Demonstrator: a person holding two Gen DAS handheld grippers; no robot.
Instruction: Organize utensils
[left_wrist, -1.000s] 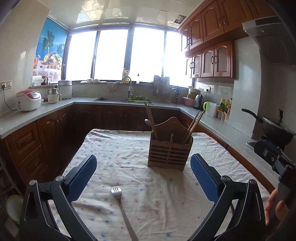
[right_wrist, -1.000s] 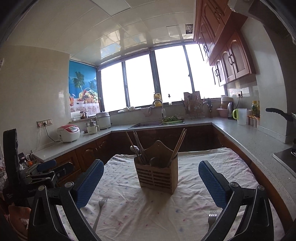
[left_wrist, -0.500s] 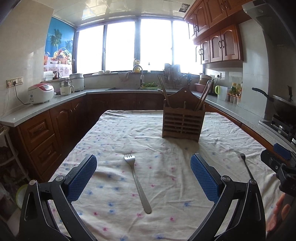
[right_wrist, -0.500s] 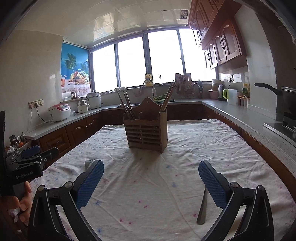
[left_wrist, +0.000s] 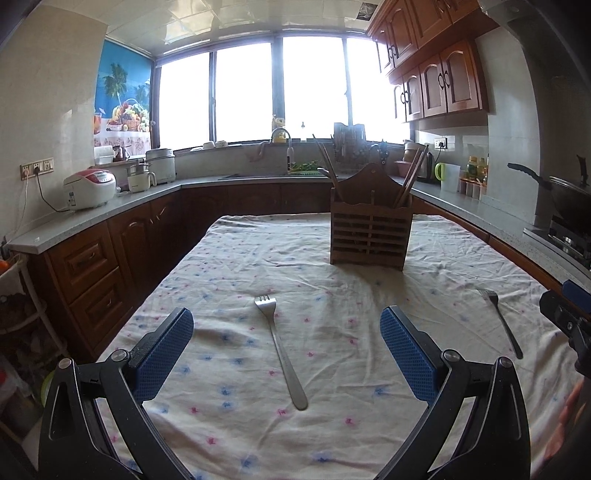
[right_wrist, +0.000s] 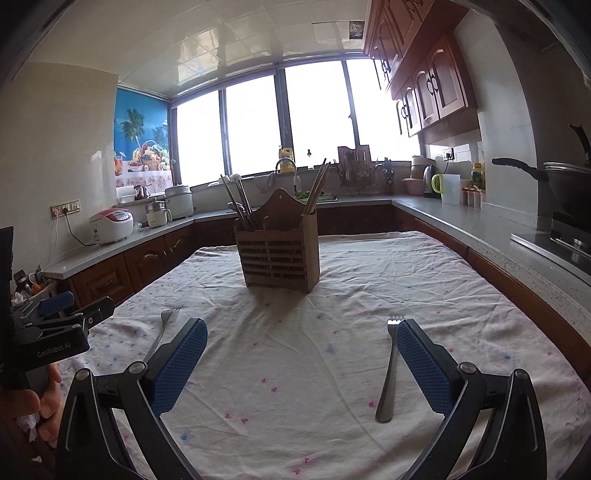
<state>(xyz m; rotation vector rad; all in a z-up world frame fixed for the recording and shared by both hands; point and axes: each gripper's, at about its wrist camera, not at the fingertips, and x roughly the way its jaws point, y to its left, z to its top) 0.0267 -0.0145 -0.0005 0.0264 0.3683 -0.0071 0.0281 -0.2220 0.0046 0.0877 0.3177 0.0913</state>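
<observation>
A wooden utensil holder (left_wrist: 370, 236) with chopsticks and a spoon stands upright at the table's far middle; it also shows in the right wrist view (right_wrist: 277, 256). One steel fork (left_wrist: 280, 350) lies on the cloth between the fingers of my open, empty left gripper (left_wrist: 286, 345), tines pointing away. A second fork (right_wrist: 389, 369) lies just inside the right finger of my open, empty right gripper (right_wrist: 301, 352). The second fork also shows at the right in the left wrist view (left_wrist: 500, 323). The first fork shows by the left finger in the right wrist view (right_wrist: 162, 330).
The table is covered by a white dotted cloth (left_wrist: 332, 295). Grey counters with wooden cabinets run round it: a rice cooker (left_wrist: 90, 188) on the left, a sink (left_wrist: 288, 173) at the back, a wok on the stove (left_wrist: 569, 199) on the right.
Both grippers have dropped lower and tilted down toward the table; the forks now lie between or beside the fingers. Both grippers stay open. Nothing on the table has moved.
</observation>
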